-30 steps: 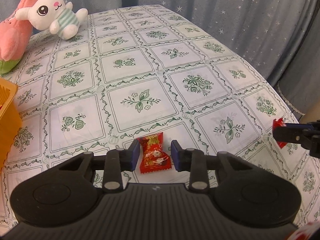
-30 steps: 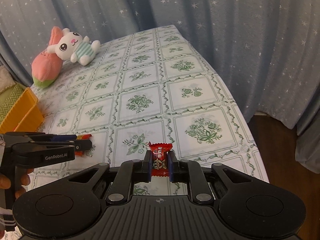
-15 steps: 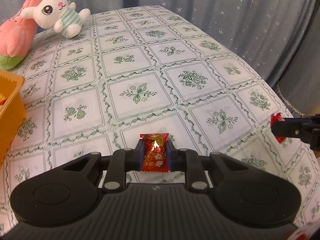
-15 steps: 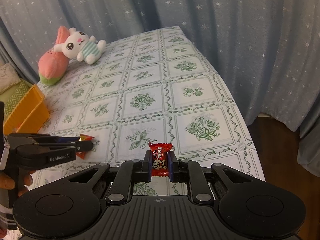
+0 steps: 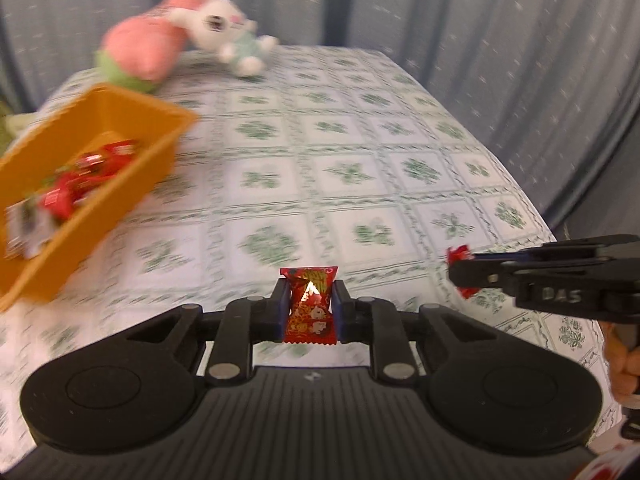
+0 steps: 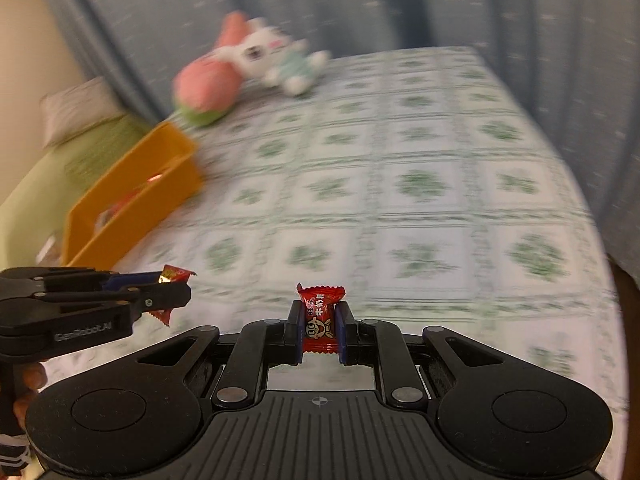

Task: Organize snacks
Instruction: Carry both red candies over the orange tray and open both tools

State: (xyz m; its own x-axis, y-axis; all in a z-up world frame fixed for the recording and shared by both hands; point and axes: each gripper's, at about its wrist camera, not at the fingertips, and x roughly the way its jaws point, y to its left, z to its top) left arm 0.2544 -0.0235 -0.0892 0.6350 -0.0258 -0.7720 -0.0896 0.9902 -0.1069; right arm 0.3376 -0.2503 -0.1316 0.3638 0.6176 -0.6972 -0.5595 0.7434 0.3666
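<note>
Carry step, by the look of it: left gripper (image 5: 310, 307) is clamped on a red gold-print candy (image 5: 309, 307) and right gripper (image 6: 319, 326) is clamped on a red candy (image 6: 319, 322), each upright between the pads with the top twist poking past the fingertips, both off the tablecloth (image 5: 360, 168). Next move likely calls for taking each over the orange bin (image 5: 132, 112), ahead-left of both sets of fingers and already holding red packets (image 5: 80, 176), then opening above it. Views blurred.
</note>
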